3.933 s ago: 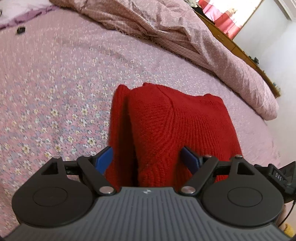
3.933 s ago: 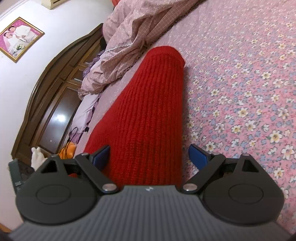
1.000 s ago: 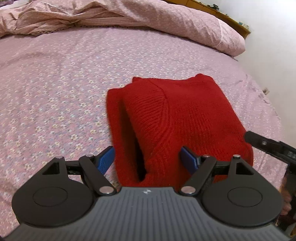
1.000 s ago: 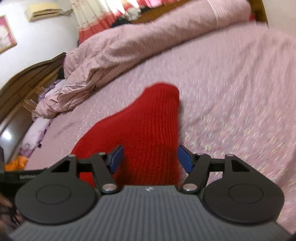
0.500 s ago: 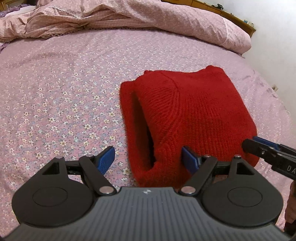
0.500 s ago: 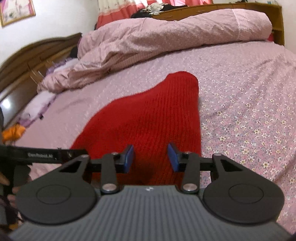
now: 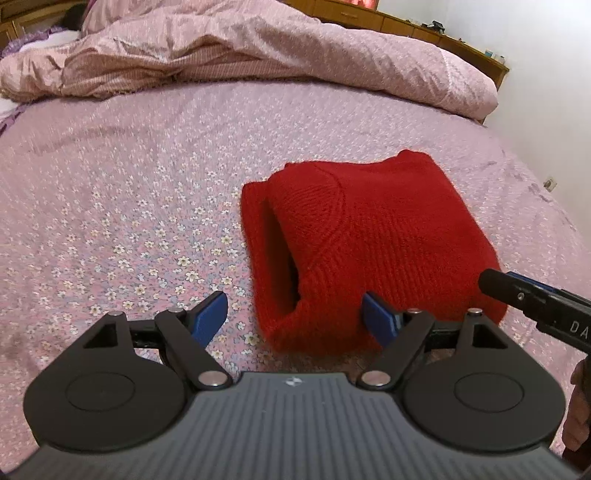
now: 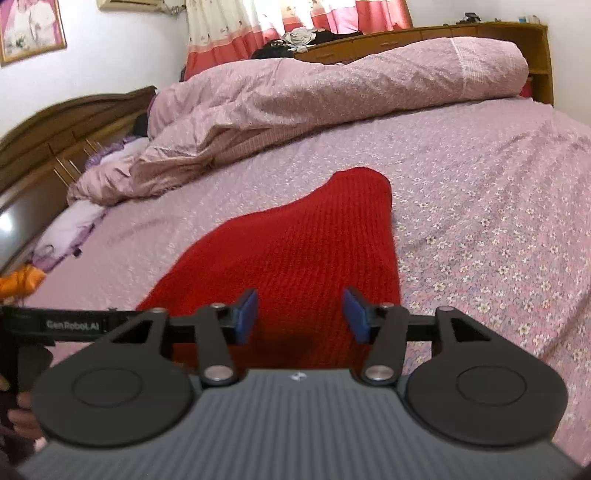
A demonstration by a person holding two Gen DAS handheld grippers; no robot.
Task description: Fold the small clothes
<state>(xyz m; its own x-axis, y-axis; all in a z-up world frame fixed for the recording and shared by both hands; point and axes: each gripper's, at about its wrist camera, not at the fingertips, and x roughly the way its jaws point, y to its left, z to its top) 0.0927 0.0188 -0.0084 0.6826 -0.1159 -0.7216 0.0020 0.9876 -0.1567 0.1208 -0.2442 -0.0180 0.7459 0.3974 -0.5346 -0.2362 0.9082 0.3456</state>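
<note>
A folded red knit sweater (image 7: 373,240) lies on the pink flowered bedsheet (image 7: 129,206); it also shows in the right wrist view (image 8: 295,258). My left gripper (image 7: 295,314) is open and empty, just in front of the sweater's near left corner, not touching it. My right gripper (image 8: 301,314) is open and empty, its jaws partly apart over the sweater's near edge. The right gripper's finger (image 7: 517,295) shows at the right edge of the left wrist view, beside the sweater's near right corner.
A rumpled pink quilt (image 7: 258,48) lies across the far side of the bed, also in the right wrist view (image 8: 314,96). A wooden headboard (image 8: 55,125) stands at the left, a wooden cabinet (image 8: 461,29) behind. The bed edge falls off at the right (image 7: 569,206).
Both grippers have pulled back from the sweater, which now lies free on the bed. The right gripper's jaws narrowed, then opened wider again. The left gripper stayed open.
</note>
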